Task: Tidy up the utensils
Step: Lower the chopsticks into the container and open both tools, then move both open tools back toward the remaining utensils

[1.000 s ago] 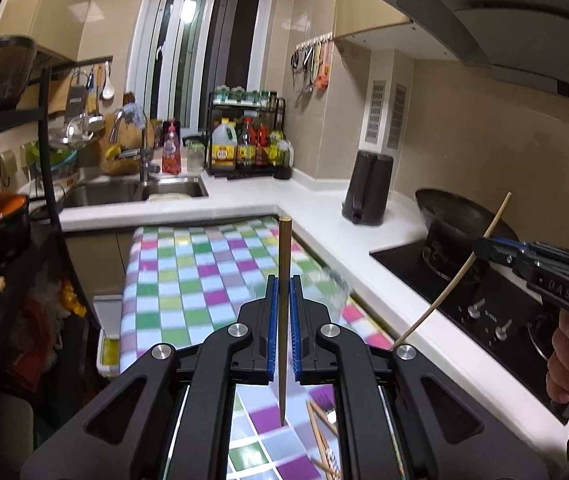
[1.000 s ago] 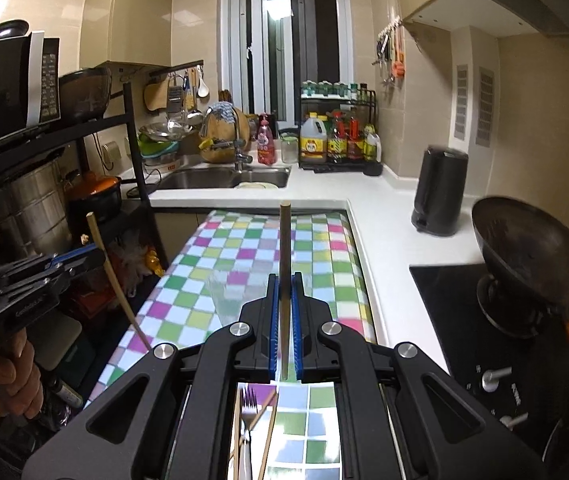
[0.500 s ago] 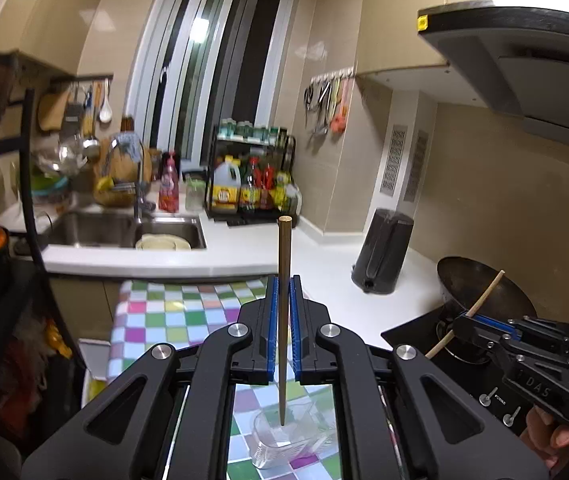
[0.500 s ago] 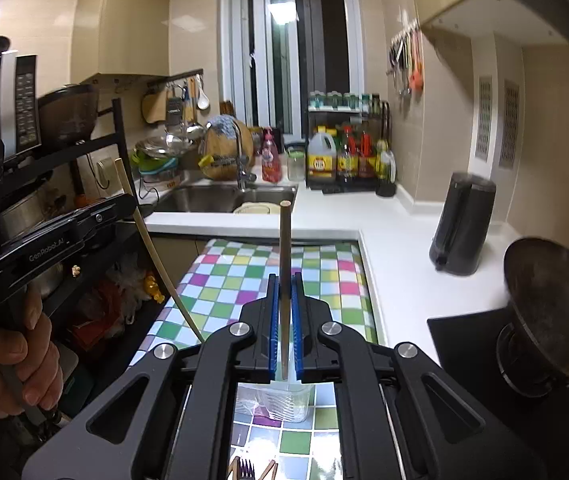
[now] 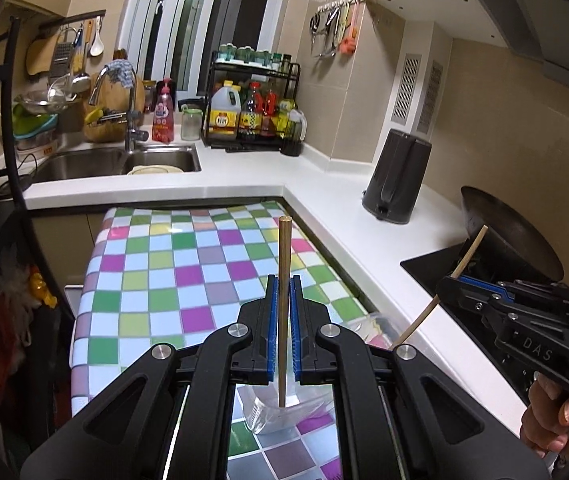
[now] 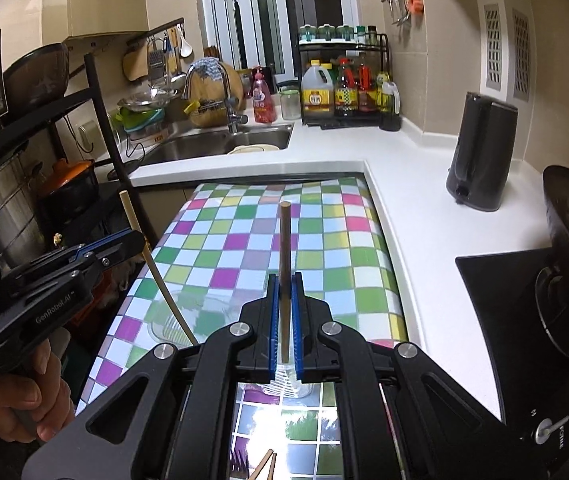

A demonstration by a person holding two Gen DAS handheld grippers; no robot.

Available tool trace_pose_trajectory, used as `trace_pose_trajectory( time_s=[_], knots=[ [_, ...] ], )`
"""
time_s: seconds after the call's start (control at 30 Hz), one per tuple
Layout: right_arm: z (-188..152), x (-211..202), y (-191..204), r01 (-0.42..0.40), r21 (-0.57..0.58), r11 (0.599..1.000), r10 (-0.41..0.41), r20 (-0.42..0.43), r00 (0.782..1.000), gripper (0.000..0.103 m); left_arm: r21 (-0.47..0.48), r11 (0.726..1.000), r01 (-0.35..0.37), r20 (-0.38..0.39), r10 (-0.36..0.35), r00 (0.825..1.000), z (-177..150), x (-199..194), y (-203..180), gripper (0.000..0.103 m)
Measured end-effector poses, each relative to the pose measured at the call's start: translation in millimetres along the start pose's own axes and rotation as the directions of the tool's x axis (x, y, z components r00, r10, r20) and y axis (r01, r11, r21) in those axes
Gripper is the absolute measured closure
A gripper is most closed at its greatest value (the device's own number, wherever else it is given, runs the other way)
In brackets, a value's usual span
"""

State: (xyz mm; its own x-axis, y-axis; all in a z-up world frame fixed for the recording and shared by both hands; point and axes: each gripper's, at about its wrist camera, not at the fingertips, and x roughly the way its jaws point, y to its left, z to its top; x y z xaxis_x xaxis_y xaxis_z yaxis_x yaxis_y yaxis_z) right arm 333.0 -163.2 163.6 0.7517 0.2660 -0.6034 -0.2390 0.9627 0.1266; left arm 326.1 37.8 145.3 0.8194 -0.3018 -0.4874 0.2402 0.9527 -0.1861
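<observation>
Your left gripper (image 5: 283,292) and right gripper (image 6: 284,292) each clamp one chopstick (image 5: 283,280) above the near clear cup (image 5: 280,412); tilt either and its tip could miss the rim or tip the cup over

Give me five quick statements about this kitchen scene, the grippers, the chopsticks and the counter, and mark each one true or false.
1. The left gripper is shut on a chopstick. True.
2. The right gripper is empty and wide open. False: it is shut on a second chopstick.
3. A clear plastic cup stands on the checkered tablecloth below the left gripper. True.
4. The black kettle sits inside the sink. False: it stands on the white counter near the stove.
5. The tablecloth is plain white. False: it has coloured squares.
</observation>
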Motion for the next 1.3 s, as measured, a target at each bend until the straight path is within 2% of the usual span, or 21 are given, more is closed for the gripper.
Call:
trace_pose_trajectory(
  time_s=[0.4, 0.47, 0.53, 0.57, 0.63, 0.67, 0.8, 1.0, 1.17, 1.3],
  knots=[
    [-12, 15, 2, 0.016, 0.005, 1.0, -0.016, -0.047, 0.999, 0.095, -0.002, 1.0, -0.027, -0.041, 0.027, 0.999, -11, 16, 2, 0.097],
    [-14, 16, 2, 0.02, 0.007, 1.0, -0.02, -0.054, 0.998, 0.092, 0.001, 0.999, -0.042, -0.052, 0.042, 0.998, -11, 18, 2, 0.096],
    [-17, 15, 3, 0.029, 0.012, 1.0, -0.028, -0.063, 0.998, 0.079, -0.008, 0.999, -0.049, -0.053, 0.048, 0.997, -12, 17, 3, 0.095],
    [-18, 14, 2, 0.034, 0.015, 0.999, -0.033, -0.062, 0.998, 0.072, -0.01, 0.998, -0.054, -0.049, 0.053, 0.997, -12, 14, 3, 0.093],
    [-21, 9, 2, 0.044, 0.02, 0.999, -0.043, -0.063, 0.997, 0.071, -0.016, 0.998, -0.061, -0.036, 0.061, 0.997, -12, 8, 4, 0.083],
    [-22, 6, 1, 0.046, 0.023, 0.999, -0.044, -0.062, 0.997, 0.071, -0.019, 0.998, -0.066, -0.024, 0.066, 0.998, -11, 3, 4, 0.074],
    [-27, -11, 3, 0.06, 0.02, 0.998, -0.059, -0.046, 0.997, 0.071, -0.009, 0.997, -0.077, 0.003, 0.077, 0.997, -12, -15, 1, 0.073],
    [-37, -47, 10, 0.088, 0.017, 0.996, -0.088, -0.006, 0.996, 0.071, -0.006, 0.996, -0.084, 0.044, 0.084, 0.995, -19, -49, -3, 0.072],
    [-54, -93, 21, 0.109, 0.001, 0.994, -0.109, 0.083, 0.991, 0.071, 0.005, 0.995, -0.095, 0.079, 0.094, 0.992, -34, -81, -6, 0.072],
    [-86, -130, 31, 0.126, -0.001, 0.992, -0.124, 0.173, 0.977, 0.071, 0.01, 0.995, -0.103, 0.087, 0.102, 0.991, -61, -106, -8, 0.072]
  ],
)
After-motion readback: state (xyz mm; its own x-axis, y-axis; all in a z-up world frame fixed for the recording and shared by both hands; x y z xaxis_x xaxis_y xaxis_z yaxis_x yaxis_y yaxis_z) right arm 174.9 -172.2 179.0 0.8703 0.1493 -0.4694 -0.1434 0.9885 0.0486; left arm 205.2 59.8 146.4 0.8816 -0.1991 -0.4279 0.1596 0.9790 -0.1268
